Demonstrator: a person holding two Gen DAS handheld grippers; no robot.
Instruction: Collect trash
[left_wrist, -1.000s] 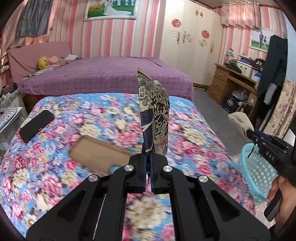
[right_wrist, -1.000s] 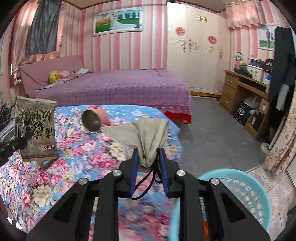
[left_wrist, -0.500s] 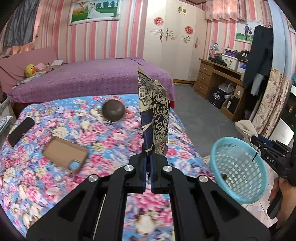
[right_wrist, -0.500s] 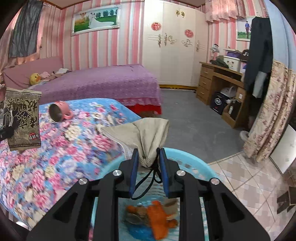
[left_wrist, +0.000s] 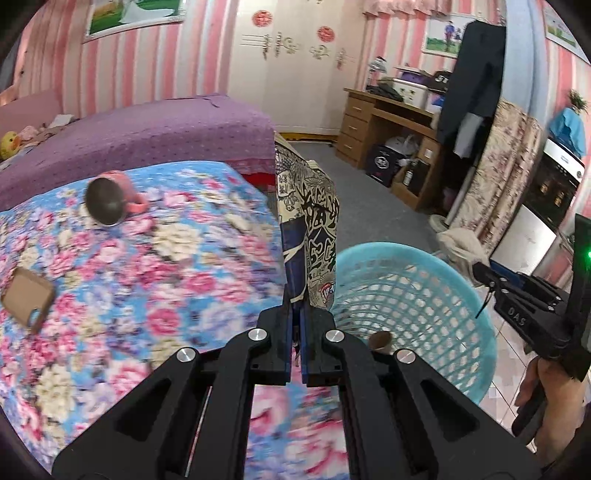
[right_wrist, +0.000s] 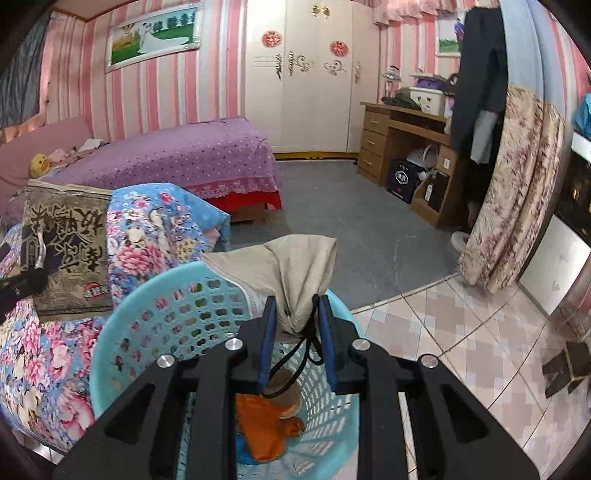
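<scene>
My left gripper (left_wrist: 296, 314) is shut on a printed snack packet (left_wrist: 308, 229), held upright at the bed's edge beside the light blue basket (left_wrist: 424, 295). The packet also shows in the right wrist view (right_wrist: 66, 251). My right gripper (right_wrist: 297, 317) is shut on a beige cloth pouch (right_wrist: 295, 273) with a black cord, held over the basket (right_wrist: 147, 317). Orange trash (right_wrist: 266, 424) and a brown round piece (right_wrist: 284, 384) lie inside the basket.
The flowered bed cover (left_wrist: 129, 277) carries a pink cup (left_wrist: 110, 203) and a brown card case (left_wrist: 26, 299). A purple bed (right_wrist: 177, 155), a wooden desk (right_wrist: 402, 136) and a flowered curtain (right_wrist: 517, 192) stand around the grey floor.
Both grippers moved right, away from the bed and towards the basket. The right gripper with the pouch now hangs over the basket's inside; the left packet is nearer its rim.
</scene>
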